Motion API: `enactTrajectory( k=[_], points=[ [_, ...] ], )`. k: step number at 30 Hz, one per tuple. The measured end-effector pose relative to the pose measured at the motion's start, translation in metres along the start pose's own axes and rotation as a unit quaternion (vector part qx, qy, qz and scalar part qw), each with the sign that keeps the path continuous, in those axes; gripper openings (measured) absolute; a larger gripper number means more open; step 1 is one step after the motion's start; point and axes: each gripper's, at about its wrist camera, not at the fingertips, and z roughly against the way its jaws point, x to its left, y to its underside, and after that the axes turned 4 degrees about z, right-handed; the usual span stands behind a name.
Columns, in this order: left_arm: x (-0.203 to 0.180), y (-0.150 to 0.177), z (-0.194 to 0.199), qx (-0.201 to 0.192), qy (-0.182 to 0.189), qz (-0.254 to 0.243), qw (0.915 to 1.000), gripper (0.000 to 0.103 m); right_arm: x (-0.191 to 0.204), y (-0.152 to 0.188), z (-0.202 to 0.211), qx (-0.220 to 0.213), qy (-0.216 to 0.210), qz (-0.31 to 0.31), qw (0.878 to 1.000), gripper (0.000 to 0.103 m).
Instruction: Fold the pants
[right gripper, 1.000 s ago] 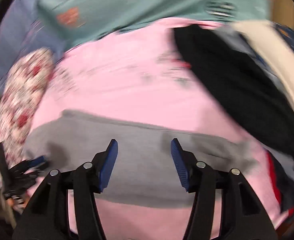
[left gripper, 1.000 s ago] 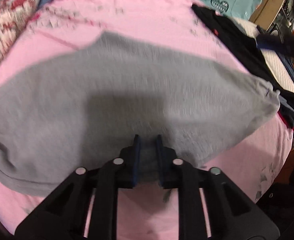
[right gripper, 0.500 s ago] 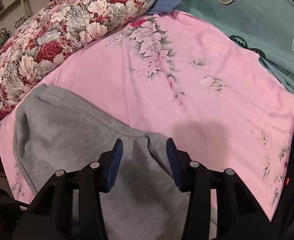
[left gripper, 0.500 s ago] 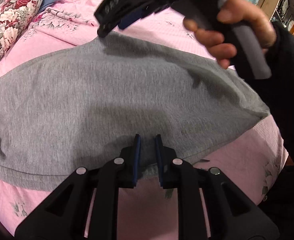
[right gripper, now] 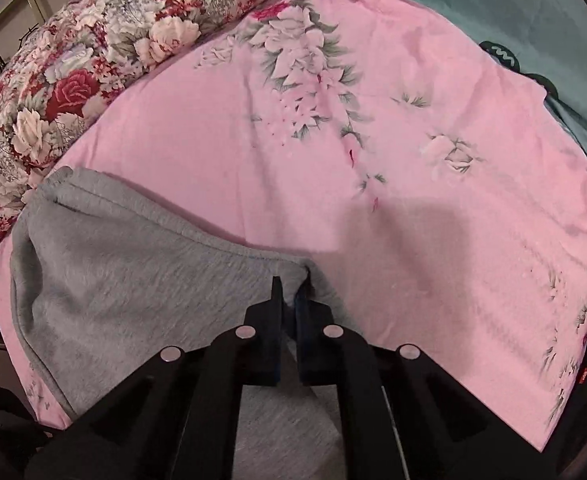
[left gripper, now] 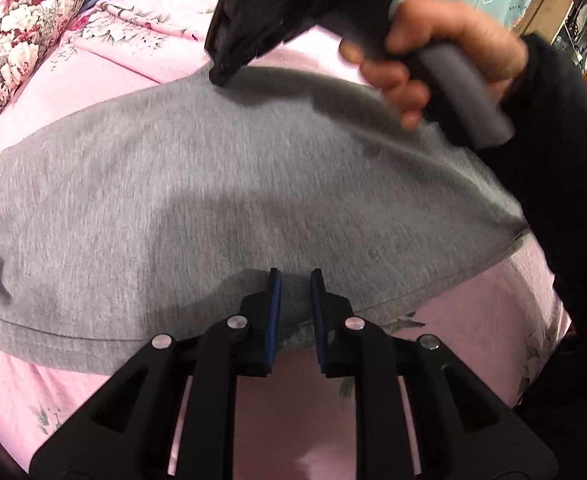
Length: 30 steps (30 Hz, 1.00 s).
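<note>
The bed with the pink flowered sheet (right gripper: 433,240) carries everything here, and a floral red and white pillow (right gripper: 73,60) lies at about 10 o'clock in the right wrist view. The grey soft jersey pants (left gripper: 213,200) are spread flat across the sheet and fill the middle of the left wrist view, with the folded or hemmed edge toward 6 o'clock.

The left gripper (left gripper: 295,308) has its fingers pinching the near edge of the pants at 6 o'clock. The right gripper (right gripper: 289,316), held by the person's right hand (left gripper: 445,56), has its fingers pressed nearly together on the far edge of the cloth, at 12 o'clock in the left wrist view.

I judge the fabric to be light, limp and a little stretchy, not slippery and not fragile. It will sag between two holds, so the best places to take it are the thick seams and hems, lifted together
</note>
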Motion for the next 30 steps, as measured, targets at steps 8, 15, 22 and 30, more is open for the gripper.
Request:
enactTrajectory(
  k=[8,15,22,30],
  points=[
    [0.028,0.005,0.044,-0.053,-0.004,0.037,0.9979,0.032,0.004,0.004,0.000,0.014,0.023,0.005,1.000,0.024],
    [0.121,0.015,0.083,-0.079,-0.058,0.168,0.9808,0.025,0.081,-0.022,0.059,-0.082,-0.001,0.120,0.989,0.044],
    [0.152,0.022,0.070,-0.054,-0.029,0.193,0.9794,0.015,0.142,-0.069,-0.019,-0.028,-0.039,0.187,0.981,0.044],
    [0.182,0.019,0.057,-0.055,0.028,0.244,0.9677,0.005,0.158,-0.071,-0.058,-0.018,0.038,0.163,0.986,0.030]
  ],
)
